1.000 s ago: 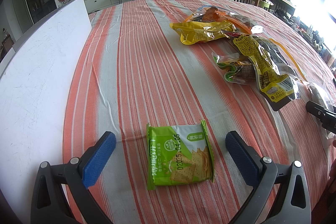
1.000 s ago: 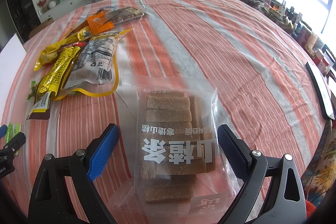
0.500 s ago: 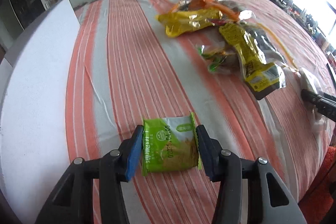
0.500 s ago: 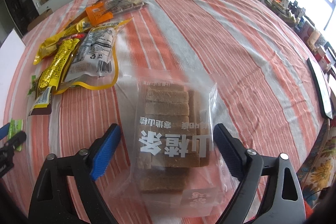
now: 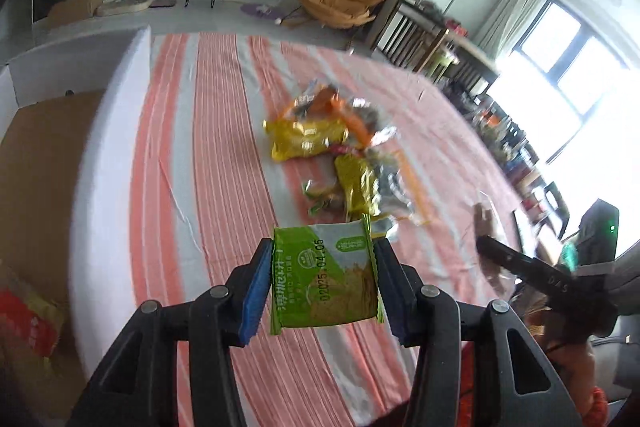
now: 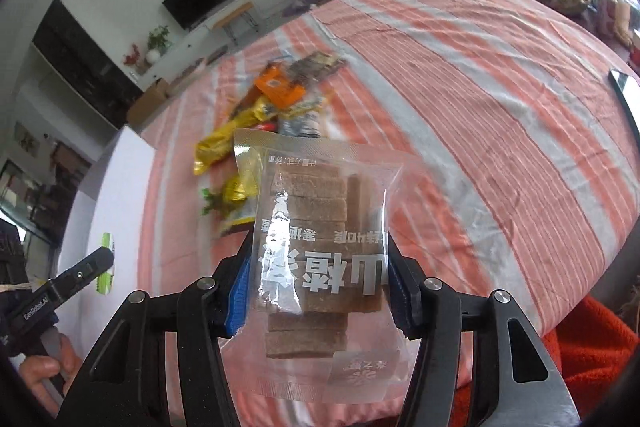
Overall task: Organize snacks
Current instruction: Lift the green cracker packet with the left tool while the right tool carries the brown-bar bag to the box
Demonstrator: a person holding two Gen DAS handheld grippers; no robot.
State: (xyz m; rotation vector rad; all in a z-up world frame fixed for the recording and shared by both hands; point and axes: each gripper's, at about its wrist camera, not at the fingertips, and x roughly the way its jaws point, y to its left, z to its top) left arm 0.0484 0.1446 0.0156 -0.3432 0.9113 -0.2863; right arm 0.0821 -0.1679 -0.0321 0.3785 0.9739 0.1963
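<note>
Now both packets are off the striped tablecloth (image 5: 224,147), where a second ago each lay flat between wide-open jaws. The left gripper (image 5: 324,287) has closed its blue pads on the sides of the green cracker packet (image 5: 324,279) and holds it in the air above the cloth, the snack pile (image 5: 340,155) seen further off than before. The right gripper (image 6: 316,291) has likewise closed on the clear bag of brown hawthorn bars (image 6: 316,251), pinching its lower half; the bag stands up from the jaws, clear of the table. Both views have tipped up, showing more of the room. A brown cardboard box (image 5: 36,187) shows beside the white board (image 5: 108,131) at left.
</note>
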